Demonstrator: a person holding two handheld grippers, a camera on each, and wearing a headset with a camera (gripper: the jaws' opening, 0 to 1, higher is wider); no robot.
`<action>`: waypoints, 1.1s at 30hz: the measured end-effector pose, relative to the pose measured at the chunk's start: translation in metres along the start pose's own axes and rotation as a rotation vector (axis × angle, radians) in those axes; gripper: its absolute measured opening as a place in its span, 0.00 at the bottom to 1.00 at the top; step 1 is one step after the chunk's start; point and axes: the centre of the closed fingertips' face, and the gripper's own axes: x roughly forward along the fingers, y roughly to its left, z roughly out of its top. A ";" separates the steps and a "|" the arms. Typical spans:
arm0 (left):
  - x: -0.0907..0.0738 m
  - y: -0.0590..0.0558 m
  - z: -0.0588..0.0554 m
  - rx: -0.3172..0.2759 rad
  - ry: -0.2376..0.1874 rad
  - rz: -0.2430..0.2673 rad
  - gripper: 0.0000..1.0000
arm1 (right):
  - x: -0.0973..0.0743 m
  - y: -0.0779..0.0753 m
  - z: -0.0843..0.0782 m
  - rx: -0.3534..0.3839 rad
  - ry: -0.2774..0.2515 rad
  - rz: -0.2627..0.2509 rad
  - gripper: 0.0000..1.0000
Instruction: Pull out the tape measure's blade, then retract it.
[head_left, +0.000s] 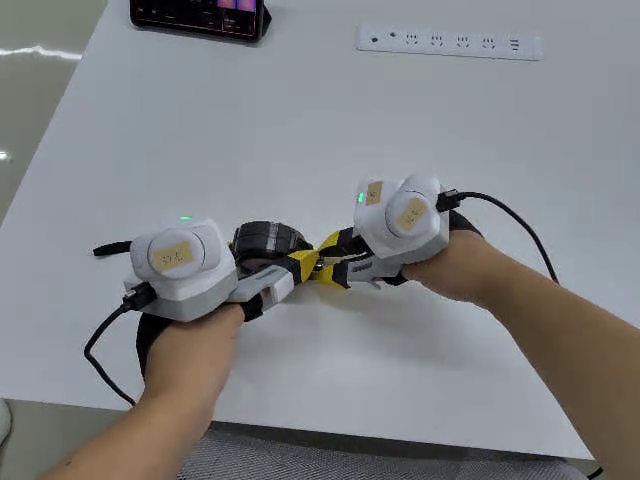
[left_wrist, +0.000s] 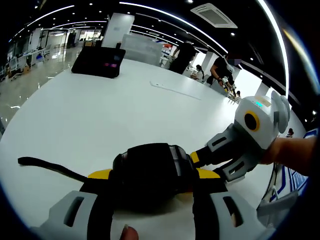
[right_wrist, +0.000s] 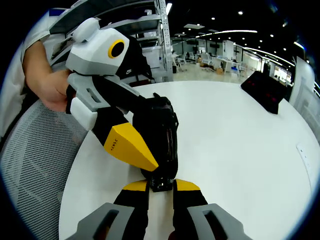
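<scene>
A black tape measure (head_left: 268, 243) rests on the white table (head_left: 300, 130). My left gripper (left_wrist: 152, 192) is shut on its case (left_wrist: 150, 172), one yellow-tipped finger on each side. The case's black strap (left_wrist: 45, 165) trails off to the left. My right gripper (right_wrist: 161, 187) comes in from the other side and is shut on the small blade tip (right_wrist: 161, 183) at the case's mouth. Little or no blade shows outside the case (right_wrist: 162, 130). In the head view the two grippers' yellow fingertips (head_left: 322, 262) meet just right of the case.
A white power strip (head_left: 450, 42) lies at the table's far side, and a dark screen device (head_left: 200, 15) stands at the far left. The table's near edge runs under the person's forearms. A mesh chair (right_wrist: 35, 165) sits by the table.
</scene>
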 end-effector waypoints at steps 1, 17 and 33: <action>0.000 0.000 0.000 0.000 0.001 -0.001 0.60 | 0.000 -0.001 0.000 0.000 -0.001 -0.005 0.18; -0.002 0.001 -0.001 -0.003 0.003 -0.010 0.59 | -0.004 -0.001 0.005 0.012 -0.018 -0.011 0.23; -0.010 -0.004 0.004 0.044 -0.011 -0.053 0.61 | -0.030 0.003 0.002 0.073 -0.042 -0.073 0.35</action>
